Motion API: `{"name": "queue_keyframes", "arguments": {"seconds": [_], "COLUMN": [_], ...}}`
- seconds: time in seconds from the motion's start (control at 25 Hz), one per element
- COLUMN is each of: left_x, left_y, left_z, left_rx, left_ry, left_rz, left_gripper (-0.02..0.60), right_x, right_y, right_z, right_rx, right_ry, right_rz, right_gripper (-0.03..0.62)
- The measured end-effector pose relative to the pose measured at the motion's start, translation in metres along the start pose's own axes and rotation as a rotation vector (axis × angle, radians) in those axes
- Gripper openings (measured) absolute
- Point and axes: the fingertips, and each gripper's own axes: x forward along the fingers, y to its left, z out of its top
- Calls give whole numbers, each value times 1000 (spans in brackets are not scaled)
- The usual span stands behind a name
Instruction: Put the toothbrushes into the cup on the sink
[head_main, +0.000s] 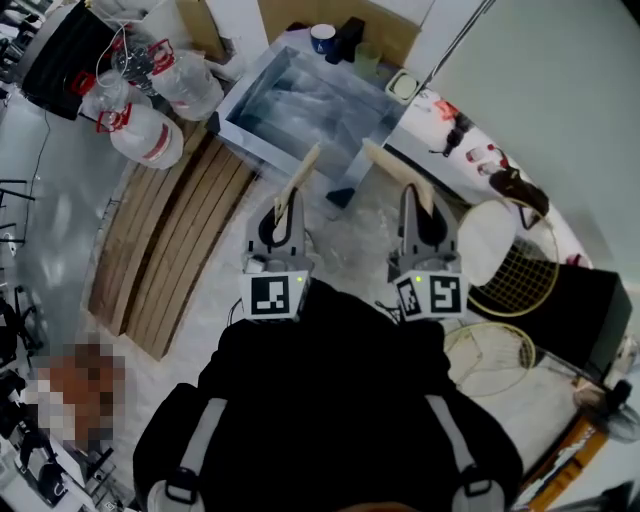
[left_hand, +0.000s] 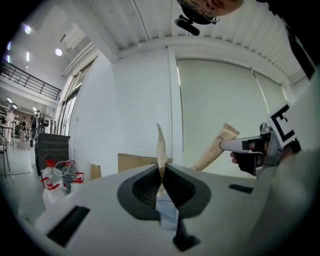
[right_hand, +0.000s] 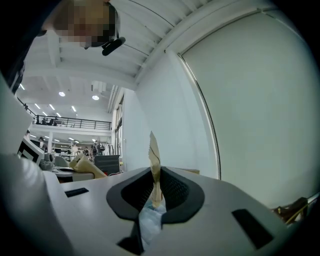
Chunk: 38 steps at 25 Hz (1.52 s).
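Observation:
Both grippers point upward, each clamped on a toothbrush in a tan paper sleeve. My left gripper (head_main: 284, 212) (left_hand: 161, 172) is shut on one wrapped toothbrush (head_main: 301, 172) (left_hand: 161, 147), seen edge-on between the dark pads. A second wrapped toothbrush (head_main: 392, 168) (right_hand: 154, 162) is pinched in my right gripper (head_main: 416, 203) (right_hand: 155, 186); it also shows in the left gripper view as a slanted tan sleeve (left_hand: 215, 147). Ahead lies the metal sink (head_main: 238, 108). A blue-and-white cup (head_main: 322, 38) and a pale translucent cup (head_main: 367, 58) stand at its far edge.
Large water jugs (head_main: 150, 135) with red caps stand left of the sink, and wooden planks (head_main: 170, 240) lie on the floor. Rackets (head_main: 520, 270) and a black box (head_main: 592, 322) sit at the right. A white counter (head_main: 450, 150) with small items runs beside the sink.

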Motion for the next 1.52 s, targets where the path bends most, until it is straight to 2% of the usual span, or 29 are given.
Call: {"name": "queue_keyframes", "arguments": {"seconds": [0.36, 0.64, 0.84, 1.12, 1.28, 1.52], "left_x": [81, 116, 132, 155, 170, 192], "left_y": [58, 75, 80, 80, 79, 71], "left_z": [16, 10, 1, 1, 4, 7], "left_rx": [16, 31, 6, 52, 49, 74], "left_ry": [18, 30, 54, 42, 54, 69], "left_rz": [-114, -189, -183, -146, -129, -133], "left_gripper": [12, 12, 12, 12, 12, 12], "right_x": [87, 114, 126, 140, 152, 163], "right_y": [0, -5, -13, -34, -43, -55], "right_z": [11, 1, -2, -3, -2, -9], "right_rx": [16, 18, 11, 32, 49, 67], "right_ry": [-17, 6, 23, -6, -20, -9], "right_rz": [-122, -192, -197, -180, -168, -155], "right_gripper": [40, 40, 40, 40, 40, 40]}}
